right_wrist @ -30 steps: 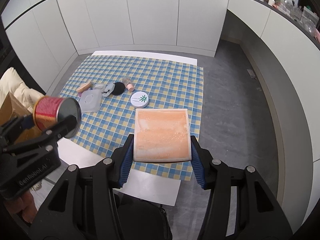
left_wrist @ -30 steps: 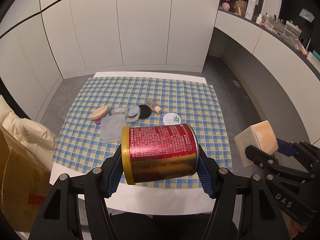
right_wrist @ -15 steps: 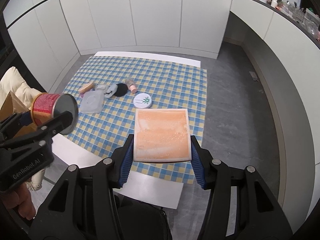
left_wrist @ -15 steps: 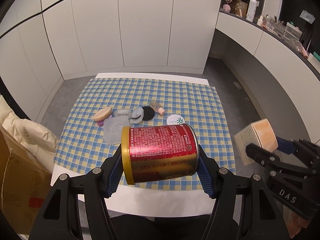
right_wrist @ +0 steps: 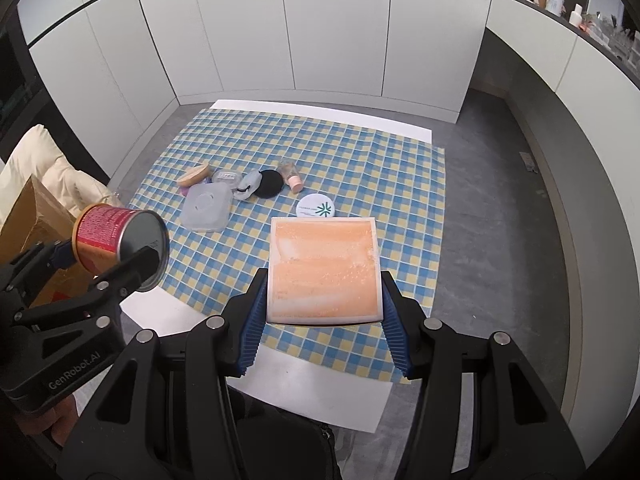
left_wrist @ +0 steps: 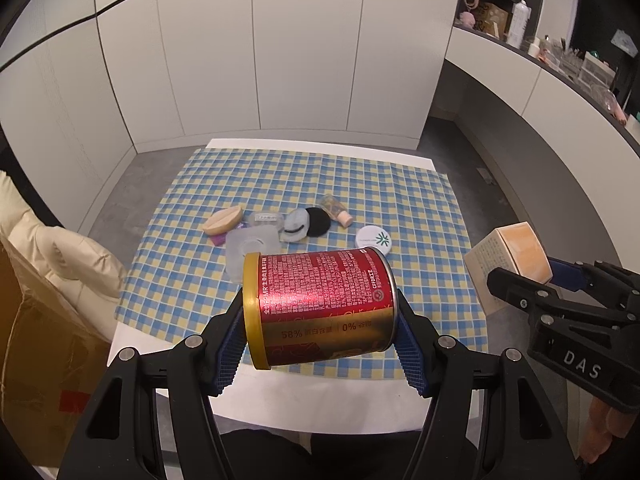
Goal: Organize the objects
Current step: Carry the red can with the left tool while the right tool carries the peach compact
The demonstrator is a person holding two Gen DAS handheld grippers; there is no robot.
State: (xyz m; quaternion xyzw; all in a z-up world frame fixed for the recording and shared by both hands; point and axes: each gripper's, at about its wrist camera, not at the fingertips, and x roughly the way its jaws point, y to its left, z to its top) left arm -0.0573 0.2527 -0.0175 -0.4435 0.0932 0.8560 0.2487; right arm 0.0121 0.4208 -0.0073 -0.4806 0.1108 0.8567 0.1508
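Note:
My left gripper [left_wrist: 320, 340] is shut on a red and gold can [left_wrist: 318, 306], held on its side in the air before the table's near edge. The same can [right_wrist: 120, 246] shows at the left of the right wrist view. My right gripper [right_wrist: 322, 320] is shut on an orange and white box [right_wrist: 323, 270], held above the near right part of the checked cloth [right_wrist: 360, 160]. That box [left_wrist: 510, 258] appears at the right of the left wrist view. Small cosmetic items lie mid-cloth: a white round compact [right_wrist: 316, 206], a black puff [right_wrist: 269, 183], a clear lidded tub [right_wrist: 207, 206].
The white table [left_wrist: 320, 396] stands on a grey floor amid white cabinet walls. A cream jacket [left_wrist: 48, 252] and a brown cardboard box [left_wrist: 36, 368] sit to the left. A counter with bottles and clutter [left_wrist: 560, 52] runs along the right wall.
Both grippers, with the can and the box still in them, have drawn back a little from the table; the cosmetic items look farther off and more floor shows.

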